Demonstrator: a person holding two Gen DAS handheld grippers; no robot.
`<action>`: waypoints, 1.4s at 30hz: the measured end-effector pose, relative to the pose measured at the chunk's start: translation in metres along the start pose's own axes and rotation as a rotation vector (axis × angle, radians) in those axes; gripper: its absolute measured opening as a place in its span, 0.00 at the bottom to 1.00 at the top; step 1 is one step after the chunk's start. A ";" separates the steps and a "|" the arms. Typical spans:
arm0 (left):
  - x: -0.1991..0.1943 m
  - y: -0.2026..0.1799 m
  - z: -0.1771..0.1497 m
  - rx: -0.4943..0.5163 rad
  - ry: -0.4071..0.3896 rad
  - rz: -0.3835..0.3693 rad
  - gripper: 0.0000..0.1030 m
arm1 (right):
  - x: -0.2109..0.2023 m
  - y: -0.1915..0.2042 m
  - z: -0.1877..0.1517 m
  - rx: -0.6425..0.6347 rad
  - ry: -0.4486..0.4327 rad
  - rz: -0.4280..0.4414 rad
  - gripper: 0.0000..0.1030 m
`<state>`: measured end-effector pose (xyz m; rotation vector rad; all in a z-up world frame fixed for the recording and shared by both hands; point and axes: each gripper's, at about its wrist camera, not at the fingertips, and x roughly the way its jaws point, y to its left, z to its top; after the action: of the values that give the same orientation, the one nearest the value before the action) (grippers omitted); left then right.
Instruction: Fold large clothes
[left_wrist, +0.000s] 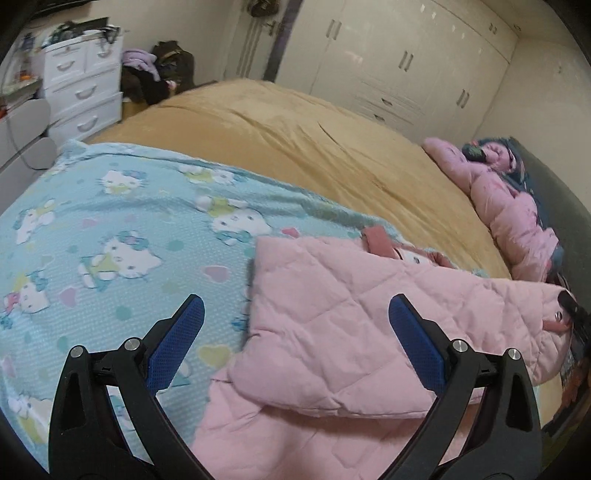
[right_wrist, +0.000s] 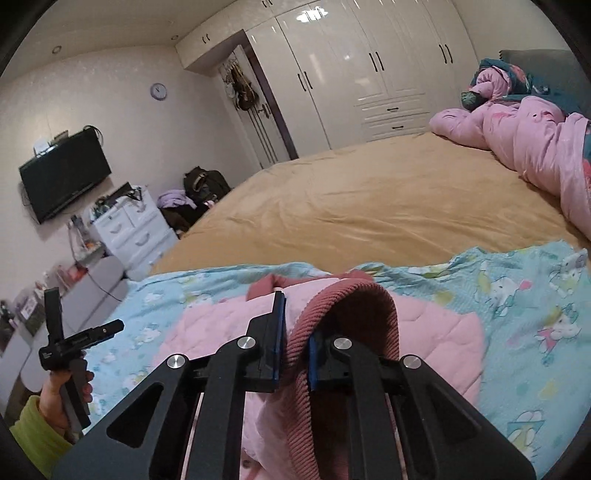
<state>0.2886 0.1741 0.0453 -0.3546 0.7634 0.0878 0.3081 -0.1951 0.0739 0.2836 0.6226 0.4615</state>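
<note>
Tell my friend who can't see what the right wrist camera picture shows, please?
The right gripper is shut on the ribbed dark-pink cuff of a pink quilted jacket lying on a blue cartoon-cat blanket on a tan bed. At far left, a hand holds the other gripper. White wardrobes stand behind.

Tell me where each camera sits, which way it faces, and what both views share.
Left wrist: on the left gripper, looking down its open jaws at the pink quilted jacket on the blue cartoon blanket; no hand shows.
Right wrist: on the right gripper, jaws shut on the jacket's ribbed cuff; the person's left hand shows.
Shared: jacket, blanket, tan bedspread, white wardrobe, white drawer unit.
</note>
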 end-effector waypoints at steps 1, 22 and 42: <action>0.008 -0.005 -0.001 0.006 0.018 -0.010 0.91 | 0.004 -0.004 -0.003 0.002 0.008 -0.013 0.09; 0.112 -0.043 -0.059 0.137 0.286 -0.070 0.15 | 0.046 -0.026 -0.030 0.021 0.098 -0.137 0.10; 0.120 -0.043 -0.066 0.166 0.285 -0.067 0.15 | 0.068 0.042 -0.077 -0.104 0.167 -0.200 0.68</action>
<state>0.3404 0.1049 -0.0687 -0.2364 1.0326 -0.0912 0.2962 -0.1161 -0.0032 0.0827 0.7794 0.3257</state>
